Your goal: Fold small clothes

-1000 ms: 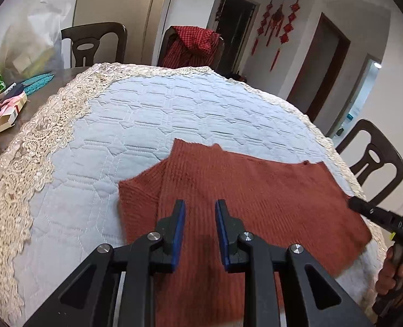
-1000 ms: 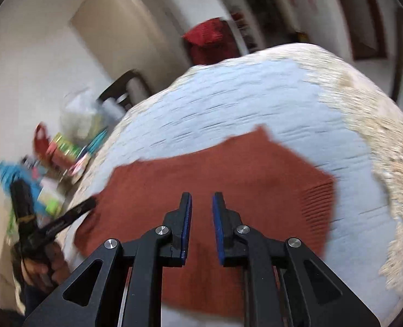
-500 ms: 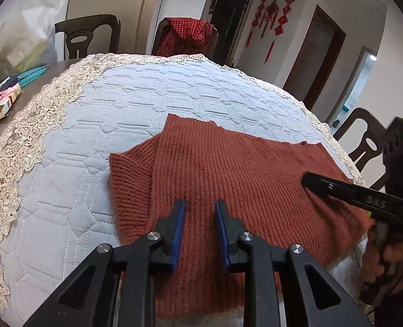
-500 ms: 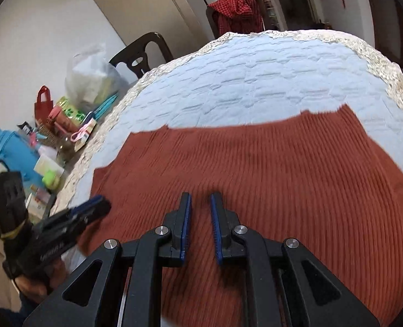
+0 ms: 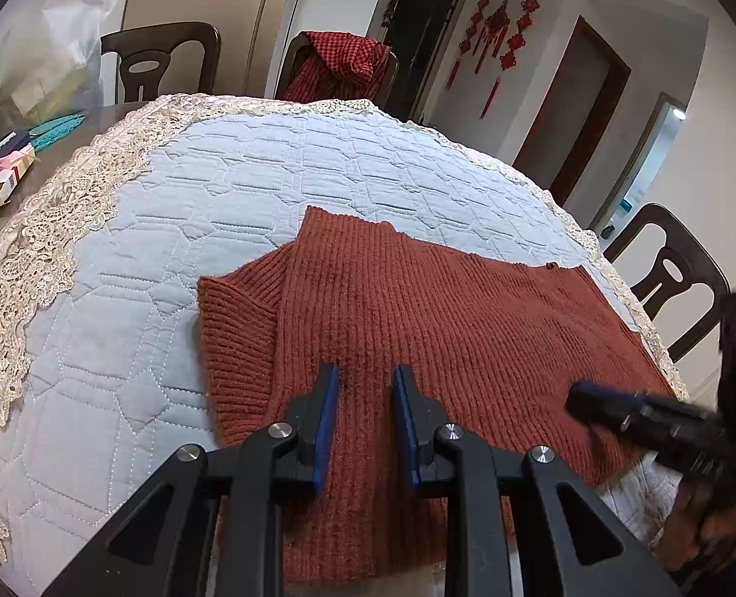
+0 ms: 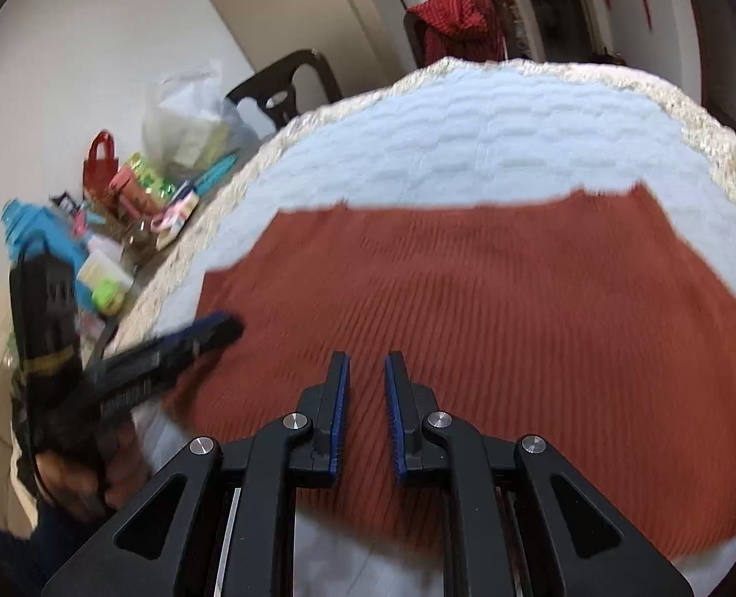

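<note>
Left wrist view: your left gripper (image 5: 365,383) hovers unclenched, nothing between its pads, over the rust-red ribbed knit sweater (image 5: 417,328) lying flat on the quilted pale-blue tablecloth (image 5: 219,189). Right wrist view: your right gripper (image 6: 366,373), narrowly parted and empty, hangs over the sweater's near edge.

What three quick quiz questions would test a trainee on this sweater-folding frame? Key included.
1. True or false: the rust knit sweater lies spread flat on the quilted table cover.
2. What hangs over the far chair? A) red checked garment B) white towel C) black coat
3. Fill in: the left gripper holds ___.

Key: 1 true. 2 A, the red checked garment. 3 nothing; the jaws stand slightly apart above the knit, as do those of the right gripper.
</note>
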`<state>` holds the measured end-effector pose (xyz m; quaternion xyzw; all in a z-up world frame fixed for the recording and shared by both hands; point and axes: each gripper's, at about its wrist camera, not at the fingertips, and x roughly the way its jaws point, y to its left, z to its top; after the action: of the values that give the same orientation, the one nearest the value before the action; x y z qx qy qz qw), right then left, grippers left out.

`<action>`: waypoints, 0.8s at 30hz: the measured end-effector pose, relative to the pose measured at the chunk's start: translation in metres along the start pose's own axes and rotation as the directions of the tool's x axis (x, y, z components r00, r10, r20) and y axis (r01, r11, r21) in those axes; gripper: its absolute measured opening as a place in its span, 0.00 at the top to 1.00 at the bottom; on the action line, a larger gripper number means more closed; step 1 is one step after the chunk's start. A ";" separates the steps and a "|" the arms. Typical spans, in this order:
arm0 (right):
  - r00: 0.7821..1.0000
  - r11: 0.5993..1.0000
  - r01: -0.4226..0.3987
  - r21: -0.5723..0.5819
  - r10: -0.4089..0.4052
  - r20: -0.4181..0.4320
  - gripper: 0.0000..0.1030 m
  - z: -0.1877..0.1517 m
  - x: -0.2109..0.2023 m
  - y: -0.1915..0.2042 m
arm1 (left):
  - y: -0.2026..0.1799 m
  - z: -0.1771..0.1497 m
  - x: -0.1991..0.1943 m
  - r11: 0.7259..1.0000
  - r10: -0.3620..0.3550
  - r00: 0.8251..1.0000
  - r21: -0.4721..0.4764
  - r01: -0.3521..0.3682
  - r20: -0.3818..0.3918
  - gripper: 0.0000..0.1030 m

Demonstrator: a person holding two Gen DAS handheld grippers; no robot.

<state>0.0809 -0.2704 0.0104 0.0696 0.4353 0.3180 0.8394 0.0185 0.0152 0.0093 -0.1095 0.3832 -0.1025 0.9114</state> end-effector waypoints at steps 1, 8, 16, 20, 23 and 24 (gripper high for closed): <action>1.000 1.000 0.001 -0.002 -0.001 0.004 0.87 -0.003 0.002 -0.001 | -0.001 0.000 0.000 1.000 0.001 1.000 0.001 -0.001 0.000 0.76; 0.999 1.000 -0.031 0.001 0.031 0.026 0.85 -0.007 -0.014 0.003 | 0.006 0.005 -0.022 0.999 -0.014 0.999 -0.048 0.015 0.031 0.70; 0.998 0.998 -0.061 0.009 0.061 0.015 0.85 -0.022 -0.012 -0.003 | 0.044 -0.003 -0.029 0.984 0.050 0.999 -0.173 -0.046 0.021 0.52; 0.998 0.998 -0.062 0.003 0.062 0.018 0.85 -0.023 -0.012 -0.002 | 0.049 -0.008 -0.019 0.976 -0.004 1.000 -0.218 0.003 -0.003 0.52; 0.998 0.998 -0.062 0.005 0.061 0.013 0.85 -0.026 -0.013 -0.002 | 0.046 -0.004 -0.011 0.975 -0.030 1.000 -0.219 0.028 -0.007 0.52; 0.998 0.998 -0.062 0.005 0.062 0.009 0.85 -0.027 -0.013 -0.001 | 0.045 -0.002 -0.007 0.975 -0.039 0.999 -0.221 0.036 -0.010 0.51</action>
<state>0.0550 -0.2834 0.0017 0.0867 0.4299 0.3423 0.8309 0.0165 0.0597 0.0005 -0.2164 0.3965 -0.0771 0.8888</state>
